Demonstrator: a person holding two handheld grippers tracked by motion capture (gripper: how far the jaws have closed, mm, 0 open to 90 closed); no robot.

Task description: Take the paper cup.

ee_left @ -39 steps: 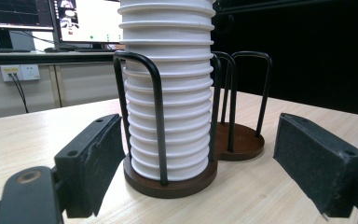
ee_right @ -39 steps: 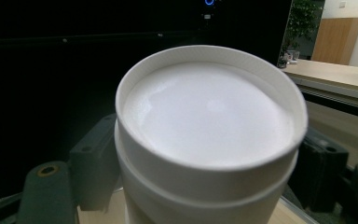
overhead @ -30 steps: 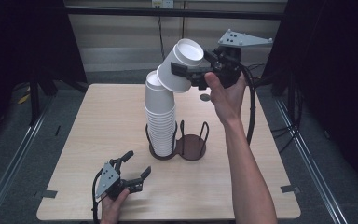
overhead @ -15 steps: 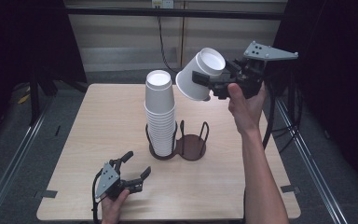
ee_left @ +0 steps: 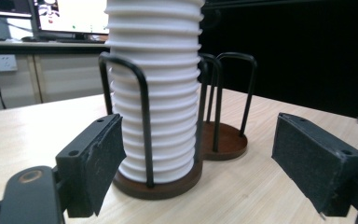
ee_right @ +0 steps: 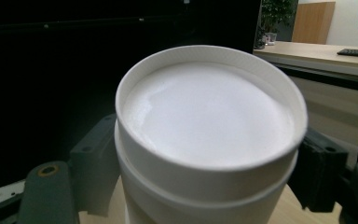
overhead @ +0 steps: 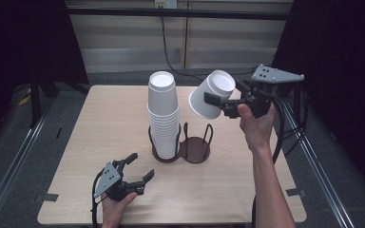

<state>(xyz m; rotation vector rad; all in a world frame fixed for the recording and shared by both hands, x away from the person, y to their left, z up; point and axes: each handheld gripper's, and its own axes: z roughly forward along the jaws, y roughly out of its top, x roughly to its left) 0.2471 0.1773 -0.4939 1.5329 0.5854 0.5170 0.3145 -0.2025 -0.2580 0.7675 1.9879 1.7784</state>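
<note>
A tall stack of upturned white paper cups (overhead: 163,114) stands in the left slot of a dark wire cup holder (overhead: 165,155); the right slot (overhead: 196,147) is bare. My right gripper (overhead: 217,102) is shut on a single white cup (overhead: 212,94), held tilted in the air to the right of the stack's top. In the right gripper view the cup's flat base (ee_right: 207,116) faces the camera between the pads (ee_right: 93,163). My left gripper (overhead: 133,173) rests open near the table's front edge, aimed at the stack (ee_left: 156,93), with its pads (ee_left: 95,163) well apart.
The holder sits mid-table on the light wooden table (overhead: 104,123). Black cables trail from the right gripper past the table's right edge (overhead: 283,142). Metal rails run along the floor on both sides. Dark curtains hang at left and right.
My right gripper has carried the cup away from the top of the stack, to the right and then lower. The left gripper has not moved.
</note>
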